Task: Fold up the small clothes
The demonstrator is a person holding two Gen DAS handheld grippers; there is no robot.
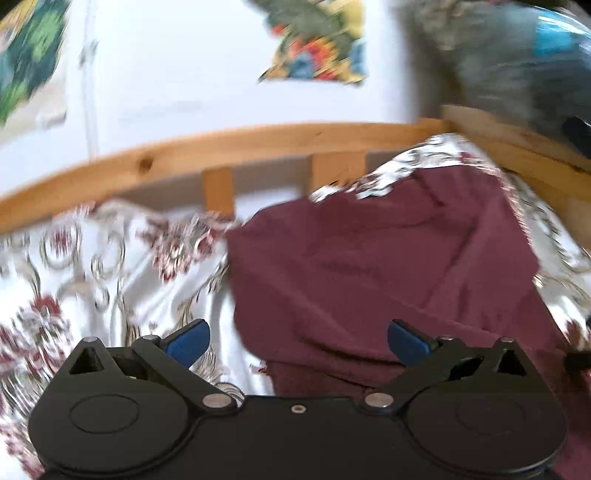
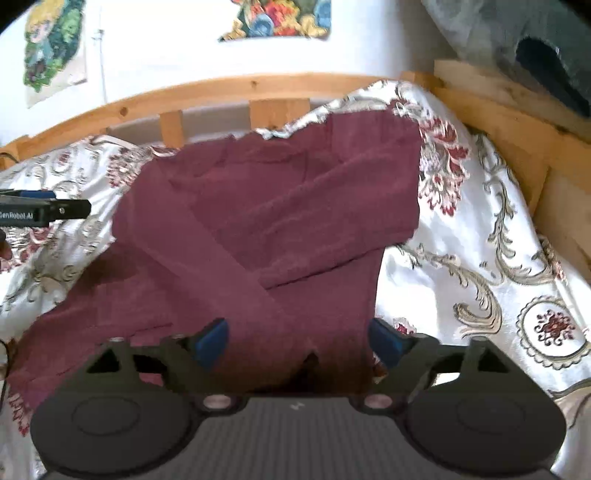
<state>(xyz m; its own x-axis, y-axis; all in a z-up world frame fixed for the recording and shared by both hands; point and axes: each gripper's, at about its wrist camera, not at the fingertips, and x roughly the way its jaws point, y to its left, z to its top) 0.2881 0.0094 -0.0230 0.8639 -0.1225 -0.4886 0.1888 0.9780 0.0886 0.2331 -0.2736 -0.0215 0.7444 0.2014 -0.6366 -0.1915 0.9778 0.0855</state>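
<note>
Maroon garment [image 2: 266, 206] lies half-folded mid-frame on the floral bedspread [image 2: 480, 258]; both grippers' jaws gape empty, next likely gripping its near edge.

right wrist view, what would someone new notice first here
A dark red garment lies spread over a floral bedspread, filling the middle, one long strip folded diagonally across it. The right hand-held gripper hangs open over its near edge. Behind runs a wooden bed rail, with bright posters on the white wall.
</note>
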